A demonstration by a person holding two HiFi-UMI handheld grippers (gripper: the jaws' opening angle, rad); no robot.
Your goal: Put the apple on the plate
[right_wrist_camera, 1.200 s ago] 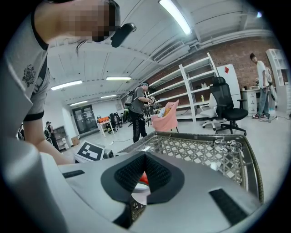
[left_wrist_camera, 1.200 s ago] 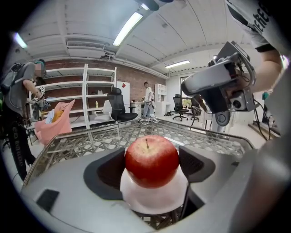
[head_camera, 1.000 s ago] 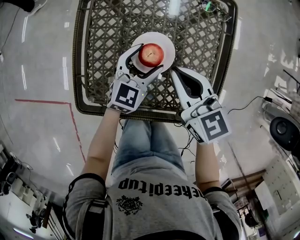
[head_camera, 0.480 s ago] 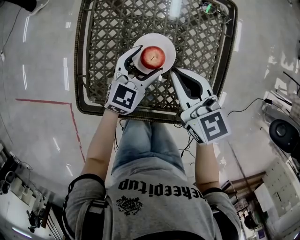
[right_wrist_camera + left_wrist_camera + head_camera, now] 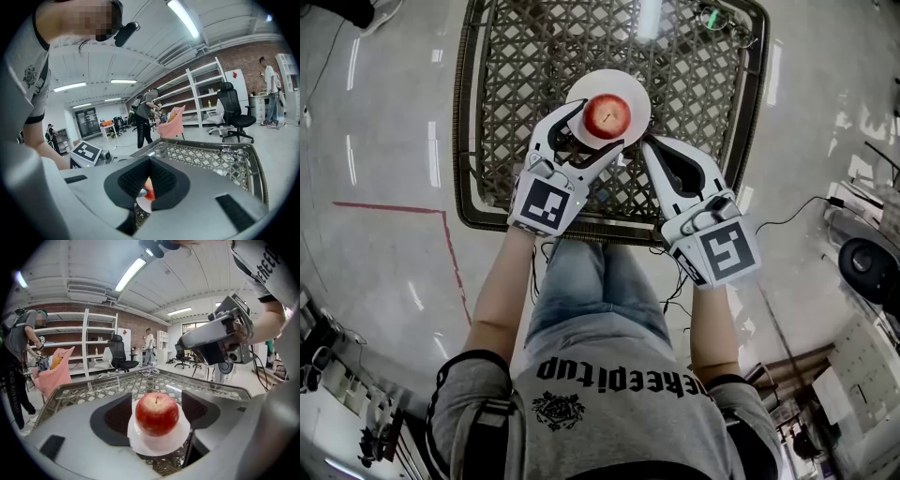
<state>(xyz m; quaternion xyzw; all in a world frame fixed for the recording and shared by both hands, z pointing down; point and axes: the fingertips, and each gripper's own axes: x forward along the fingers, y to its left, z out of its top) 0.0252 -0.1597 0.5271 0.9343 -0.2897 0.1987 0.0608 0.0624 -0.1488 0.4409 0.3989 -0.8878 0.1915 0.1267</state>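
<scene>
Apple upright on white plate

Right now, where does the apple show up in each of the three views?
Head view: upper middle, the apple sitting on the white plate.
Left gripper view: low centre and large, on the plate.
Right gripper view: only a red sliver, low centre, mostly hidden behind the right tool.
Shared landmark: the lattice table under the plate.
</scene>
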